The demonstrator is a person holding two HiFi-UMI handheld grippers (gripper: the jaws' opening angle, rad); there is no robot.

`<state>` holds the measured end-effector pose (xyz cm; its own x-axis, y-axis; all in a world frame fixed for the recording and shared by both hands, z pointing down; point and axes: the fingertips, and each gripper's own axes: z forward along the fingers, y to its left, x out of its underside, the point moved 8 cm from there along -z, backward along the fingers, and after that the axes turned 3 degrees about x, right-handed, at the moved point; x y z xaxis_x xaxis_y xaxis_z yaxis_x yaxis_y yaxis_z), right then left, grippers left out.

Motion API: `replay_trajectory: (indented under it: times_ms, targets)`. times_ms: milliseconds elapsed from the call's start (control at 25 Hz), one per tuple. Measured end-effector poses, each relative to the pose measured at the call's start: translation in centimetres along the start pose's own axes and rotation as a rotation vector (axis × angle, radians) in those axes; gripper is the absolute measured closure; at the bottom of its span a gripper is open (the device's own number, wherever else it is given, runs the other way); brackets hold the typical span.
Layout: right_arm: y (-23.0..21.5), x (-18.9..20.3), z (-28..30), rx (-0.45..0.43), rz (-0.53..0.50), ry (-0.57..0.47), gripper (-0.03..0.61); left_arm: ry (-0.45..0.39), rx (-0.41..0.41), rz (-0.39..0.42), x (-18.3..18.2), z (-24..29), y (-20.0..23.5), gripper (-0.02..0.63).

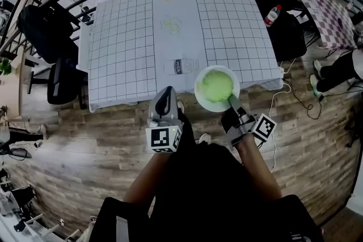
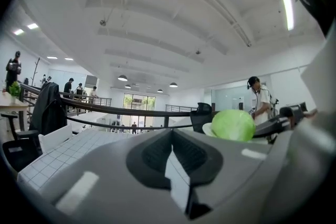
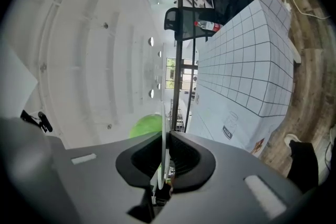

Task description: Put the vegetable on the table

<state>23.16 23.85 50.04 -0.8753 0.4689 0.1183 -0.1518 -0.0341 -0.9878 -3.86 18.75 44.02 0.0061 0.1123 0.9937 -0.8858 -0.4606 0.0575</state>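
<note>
Between the right gripper's [image 3: 162,150] closed jaws is the thin rim of a white plate [image 1: 198,89], pinched edge-on. The plate holds a green cabbage [image 1: 216,86] and hangs at the near edge of the gridded table [image 1: 122,54]. Beside it, the left gripper [image 2: 172,153] has its jaws pressed together, empty.

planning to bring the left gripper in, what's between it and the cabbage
Head view: only the white plate's rim under the cabbage; the rest of the gap to the left gripper is bare.
</note>
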Motion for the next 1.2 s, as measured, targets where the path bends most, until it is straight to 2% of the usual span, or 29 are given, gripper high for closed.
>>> replay_trajectory:
  times_ms: [200,360,480,720,880,1200]
  targets:
    - [-0.1,-1.0,3.4,0.003,-0.028,-0.001,0.555,0.001,0.027,-0.011,-0.1,3.4,2.0,0.606]
    - [0.1,-1.6,6.8,0.013,-0.012,0.015,0.555,-0.024,-0.001,-0.001,-0.7,5.5,4.6,0.606]
    - [0.6,-2.0,9.8,0.013,-0.028,0.024,0.554,-0.018,-0.010,-0.024,-0.9,7.0,7.1,0.606]
    - [0.4,-0.9,13.5,-0.027,-0.034,0.009,0.555,-0.050,-0.014,-0.031,-0.3,6.9,11.1,0.606]
    - [1.2,-2.2,18.1,-0.010,-0.030,-0.003,0.555,-0.022,-0.024,-0.029,-1.4,10.2,15.2,0.606]
    - [1.8,-2.0,24.0,0.018,-0.020,-0.027,0.555,-0.029,0.020,-0.043,-2.1,12.4,19.0,0.606]
